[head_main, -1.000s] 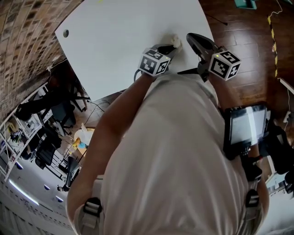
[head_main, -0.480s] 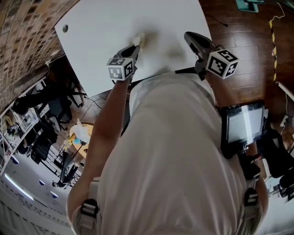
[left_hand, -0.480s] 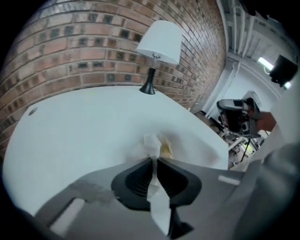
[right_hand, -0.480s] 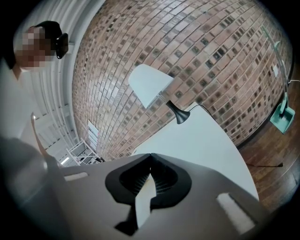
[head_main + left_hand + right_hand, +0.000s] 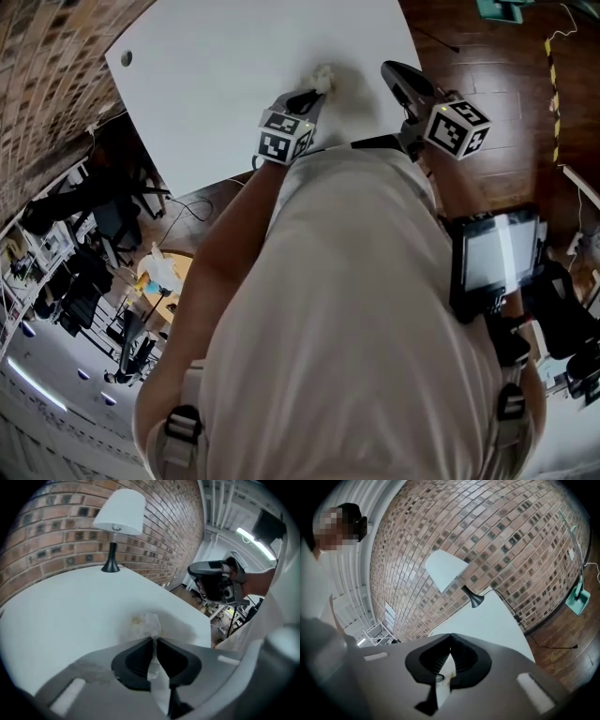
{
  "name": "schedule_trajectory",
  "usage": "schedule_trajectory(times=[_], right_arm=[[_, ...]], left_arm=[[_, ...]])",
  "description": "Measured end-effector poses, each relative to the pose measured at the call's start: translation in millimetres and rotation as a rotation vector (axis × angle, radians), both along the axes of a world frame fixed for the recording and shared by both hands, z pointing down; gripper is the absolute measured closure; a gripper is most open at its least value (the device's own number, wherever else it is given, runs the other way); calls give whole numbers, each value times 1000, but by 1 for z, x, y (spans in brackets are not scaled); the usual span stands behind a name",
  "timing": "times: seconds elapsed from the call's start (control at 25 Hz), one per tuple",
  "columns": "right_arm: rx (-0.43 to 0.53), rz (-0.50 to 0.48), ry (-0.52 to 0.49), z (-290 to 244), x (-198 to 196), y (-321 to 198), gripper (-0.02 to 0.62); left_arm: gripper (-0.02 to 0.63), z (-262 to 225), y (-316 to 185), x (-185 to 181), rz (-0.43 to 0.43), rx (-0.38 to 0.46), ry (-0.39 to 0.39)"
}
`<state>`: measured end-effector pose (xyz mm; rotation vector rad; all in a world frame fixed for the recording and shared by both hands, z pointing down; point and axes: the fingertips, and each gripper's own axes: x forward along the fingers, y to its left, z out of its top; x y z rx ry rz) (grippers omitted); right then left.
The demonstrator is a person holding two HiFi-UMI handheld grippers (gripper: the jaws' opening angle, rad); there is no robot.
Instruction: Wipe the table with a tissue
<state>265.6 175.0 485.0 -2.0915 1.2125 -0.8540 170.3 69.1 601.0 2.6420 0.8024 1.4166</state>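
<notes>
A crumpled white tissue (image 5: 324, 75) lies pressed on the white table (image 5: 216, 84), and my left gripper (image 5: 317, 89) is shut on it, pointing steeply down. In the left gripper view the tissue (image 5: 149, 623) bulges out past the closed dark jaws of the left gripper (image 5: 153, 641), next to a faint yellowish smear (image 5: 135, 619) on the tabletop. My right gripper (image 5: 392, 73) hovers over the table's right edge, apart from the tissue. Seen from its own camera, the right gripper (image 5: 450, 649) has its jaw tips meeting; a pale sliver shows behind them, and I cannot tell what it is.
A white-shaded lamp (image 5: 119, 513) on a black stem stands at the table's far end by the brick wall (image 5: 501, 531). A small hole (image 5: 126, 58) marks the table's left corner. Wooden floor (image 5: 506, 56) lies beyond the right edge. A screen device (image 5: 497, 258) hangs at the person's waist.
The left gripper swept the tissue leftward across the table, then came back part of the way to the right. The right gripper stayed in place.
</notes>
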Motion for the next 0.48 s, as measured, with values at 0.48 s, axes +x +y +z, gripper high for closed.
schedule_trajectory(times=[0.48], right_arm=[[-25, 35, 25, -2, 9, 7, 588]], left_arm=[[568, -22, 46, 11, 202, -105, -8]])
